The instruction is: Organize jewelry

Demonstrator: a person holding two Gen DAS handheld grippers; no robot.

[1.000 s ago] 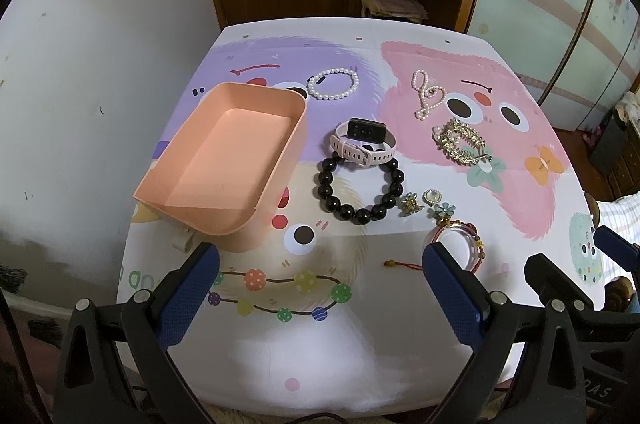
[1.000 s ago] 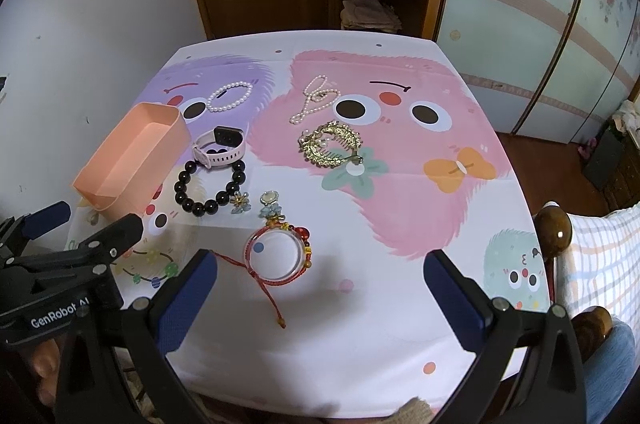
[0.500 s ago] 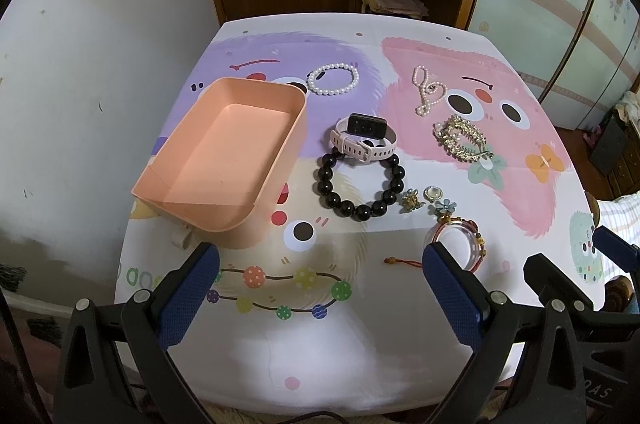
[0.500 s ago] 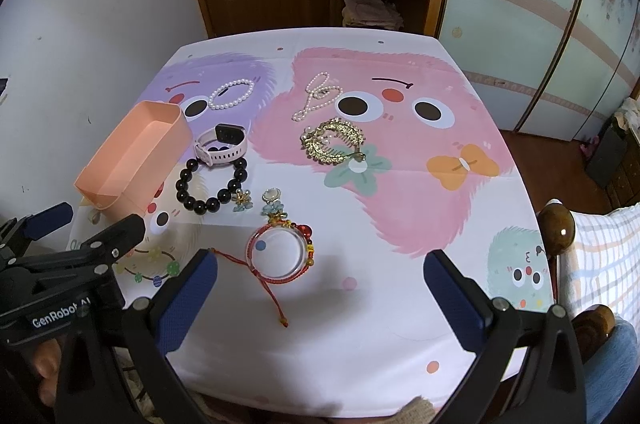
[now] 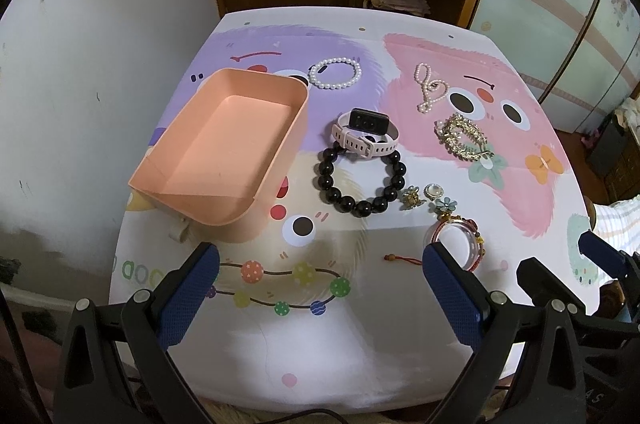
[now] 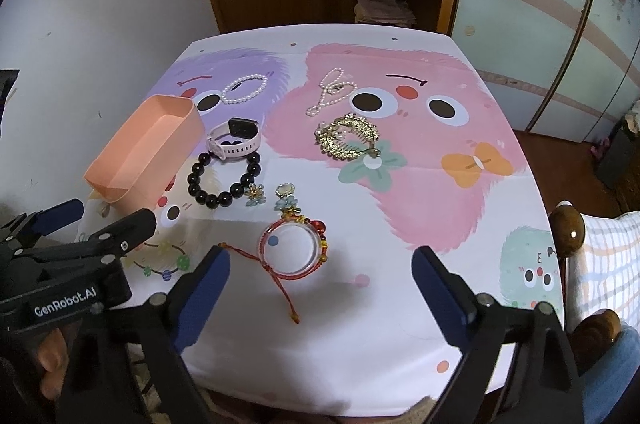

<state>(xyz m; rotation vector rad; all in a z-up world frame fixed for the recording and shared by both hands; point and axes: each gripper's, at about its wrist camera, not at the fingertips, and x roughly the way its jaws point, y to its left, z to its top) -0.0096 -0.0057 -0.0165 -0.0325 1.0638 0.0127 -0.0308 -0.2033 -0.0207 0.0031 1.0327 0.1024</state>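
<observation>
My right gripper (image 6: 320, 280) jaws, empty, are closing from full spread above the red bracelet (image 6: 294, 250) near the tabletop's front edge; left gripper (image 5: 320, 280) gapes; peach tray (image 5: 224, 144) awaits, nothing sorted.

We see one change only: right gripper (image 6: 320, 278) jaws narrower than second ago, blue pads drawn slightly inward, closing now. Nothing between pads; they hang apart above table's near edge, red cord bracelet (image 6: 294, 250) lying on cloth beyond them, untouched. In right wrist view whole scene sits slightly lower in frame than second ago, and door above table shows more; we put that down to small tilt of camera.
</observation>
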